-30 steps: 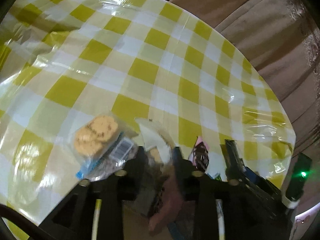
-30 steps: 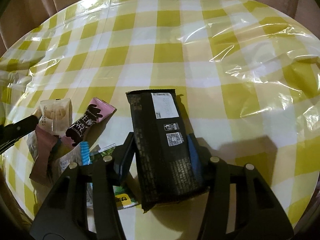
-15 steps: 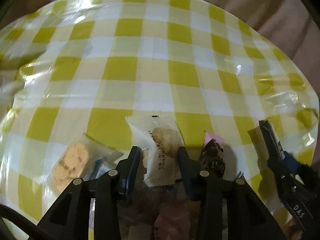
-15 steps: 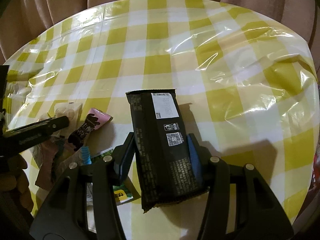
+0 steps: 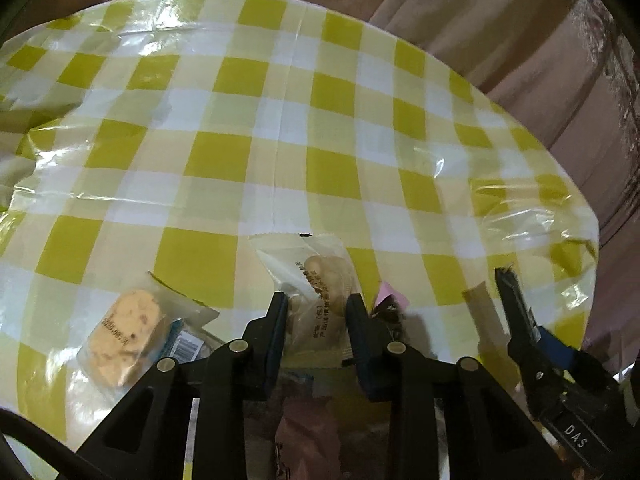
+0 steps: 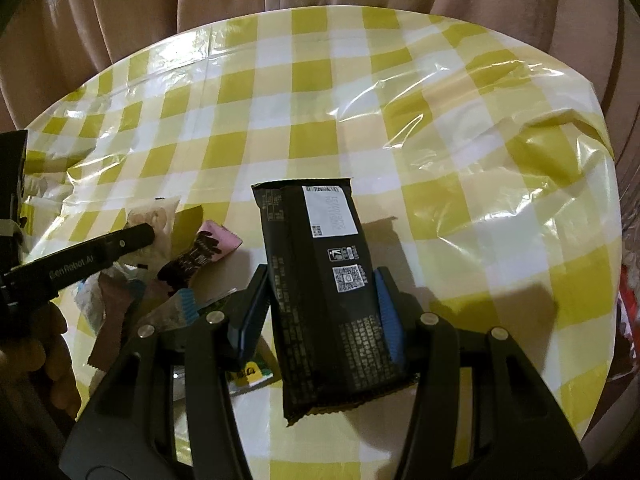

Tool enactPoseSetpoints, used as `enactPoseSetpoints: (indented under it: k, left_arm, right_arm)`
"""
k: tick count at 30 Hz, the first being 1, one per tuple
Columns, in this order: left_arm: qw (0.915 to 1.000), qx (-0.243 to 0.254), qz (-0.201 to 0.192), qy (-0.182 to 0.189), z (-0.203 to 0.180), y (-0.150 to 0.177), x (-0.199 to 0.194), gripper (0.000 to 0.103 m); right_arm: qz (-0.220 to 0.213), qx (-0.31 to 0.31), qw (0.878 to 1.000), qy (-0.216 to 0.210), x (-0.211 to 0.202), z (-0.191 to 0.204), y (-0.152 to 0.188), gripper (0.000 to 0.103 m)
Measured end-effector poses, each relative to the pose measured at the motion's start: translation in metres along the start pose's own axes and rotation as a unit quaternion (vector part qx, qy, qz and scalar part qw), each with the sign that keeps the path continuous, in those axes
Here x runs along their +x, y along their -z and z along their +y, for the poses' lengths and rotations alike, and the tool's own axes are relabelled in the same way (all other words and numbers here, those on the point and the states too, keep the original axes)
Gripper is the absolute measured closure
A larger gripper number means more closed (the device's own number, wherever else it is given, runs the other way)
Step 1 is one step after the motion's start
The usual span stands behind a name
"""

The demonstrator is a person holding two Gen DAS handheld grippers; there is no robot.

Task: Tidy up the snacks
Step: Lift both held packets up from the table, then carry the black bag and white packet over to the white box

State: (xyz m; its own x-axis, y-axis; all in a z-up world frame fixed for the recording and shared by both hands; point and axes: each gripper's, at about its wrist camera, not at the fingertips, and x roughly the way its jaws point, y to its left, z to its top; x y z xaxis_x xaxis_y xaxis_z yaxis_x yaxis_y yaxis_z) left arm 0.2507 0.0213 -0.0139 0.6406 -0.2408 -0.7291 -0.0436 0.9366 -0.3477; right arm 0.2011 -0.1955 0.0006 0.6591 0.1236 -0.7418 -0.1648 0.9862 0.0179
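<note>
Right claw: my right gripper is clenched on the long black foil snack packet with a white label, blue-lined fingers pressed to both its long sides.
Black packet: held at the centre of the right wrist view, label end pointing to 12 o'clock, above the cloth.
Left claw: my left gripper grasps the translucent cream wrapper holding round pale biscuits between its two fingers.
Cream wrapper: sealed end toward 12 o'clock, over a yellow square.
Loose snacks: clear pouch of orange-brown cookies at 8 o'clock of my left claw; pink and dark brown chocolate wrapper at 9 o'clock of the black packet, just beside the left claw's finger.
Heap: assorted small wrappers lie piled at 8 o'clock in the right view, overlapping.
Surface: round table under a glossy yellow-and-white checked plastic cloth.
Backdrop: beige pleated curtain at 12 o'clock.
</note>
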Motion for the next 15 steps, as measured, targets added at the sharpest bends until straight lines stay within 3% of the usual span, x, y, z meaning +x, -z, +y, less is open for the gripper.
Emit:
enactPoseSetpoints:
  k: [10, 15]
  left_arm:
    - [0.9989, -0.006, -0.035, 0.031, -0.023, 0.020, -0.058, 0.072]
    - [0.9977, 0.012, -0.036, 0.056, -0.056, 0.043, -0.081, 0.072]
  right_arm:
    - [-0.002, 0.014, 1.000, -0.011, -0.035, -0.012, 0.017, 0.048]
    - [-0.001, 0.028, 1.000, -0.014, -0.062, -0.026, 0.037, 0.048]
